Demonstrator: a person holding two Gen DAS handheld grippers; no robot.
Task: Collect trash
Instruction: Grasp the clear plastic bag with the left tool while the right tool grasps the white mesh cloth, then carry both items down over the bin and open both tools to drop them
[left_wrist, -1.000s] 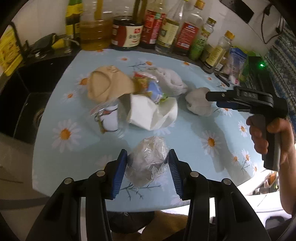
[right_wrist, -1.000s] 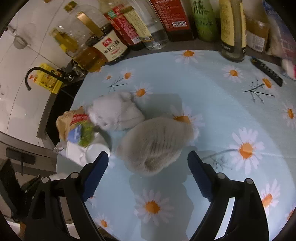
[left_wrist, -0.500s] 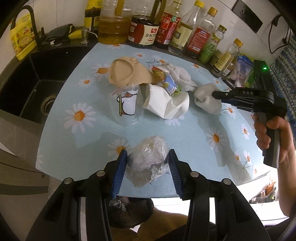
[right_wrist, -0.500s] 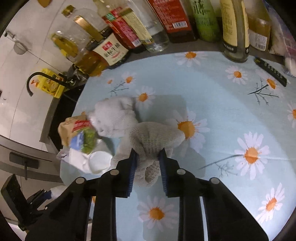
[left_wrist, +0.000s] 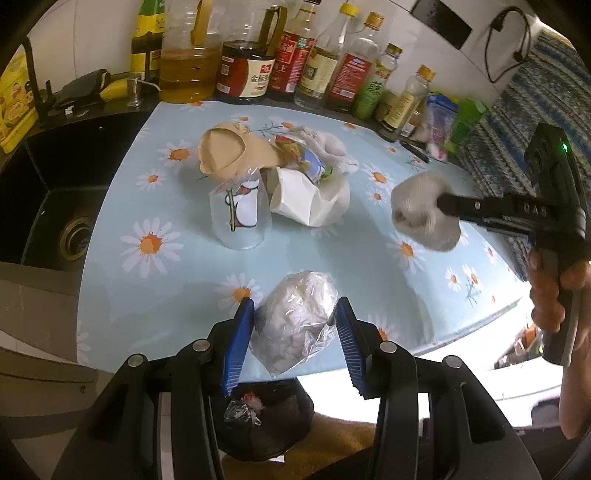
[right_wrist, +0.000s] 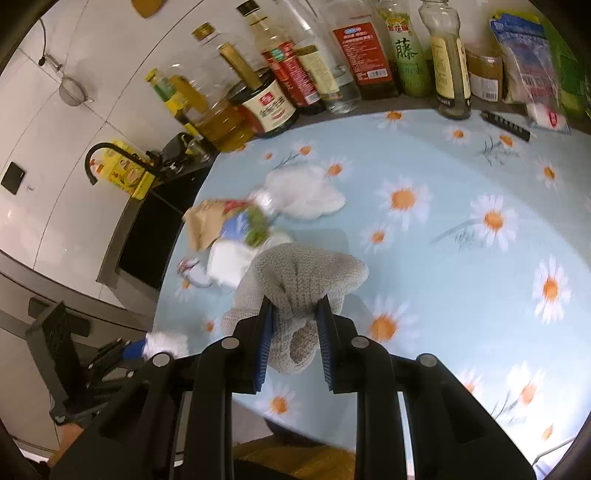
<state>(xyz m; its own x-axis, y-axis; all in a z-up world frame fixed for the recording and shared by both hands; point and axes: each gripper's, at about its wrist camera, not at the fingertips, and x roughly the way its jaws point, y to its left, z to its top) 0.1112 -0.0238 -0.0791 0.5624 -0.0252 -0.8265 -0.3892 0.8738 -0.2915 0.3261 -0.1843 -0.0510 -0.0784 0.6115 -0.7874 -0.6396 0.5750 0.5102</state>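
Note:
My left gripper (left_wrist: 295, 336) is shut on a crumpled clear plastic bag (left_wrist: 295, 325) and holds it over the table's near edge, above a black-lined trash bin (left_wrist: 258, 417). My right gripper (right_wrist: 293, 325) is shut on a grey knitted cloth wad (right_wrist: 299, 280), lifted above the daisy tablecloth (right_wrist: 461, 266); it also shows in the left wrist view (left_wrist: 424, 218). More trash lies mid-table: a clear printed cup (left_wrist: 240, 214), a white paper bag (left_wrist: 306, 199), a tan paper piece (left_wrist: 229, 155), a colourful wrapper (left_wrist: 310, 162) and a white cloth (right_wrist: 303, 188).
Oil and sauce bottles (left_wrist: 255, 62) line the back wall. A black sink (left_wrist: 48, 206) with a faucet (right_wrist: 107, 155) lies left of the table. Packets (right_wrist: 528, 55) and a black pen-like item (right_wrist: 506, 125) sit at the back right.
My right gripper closed on the knitted cloth and lifted it off the table. My left gripper drew back with the plastic bag until the trash bin showed beneath it.

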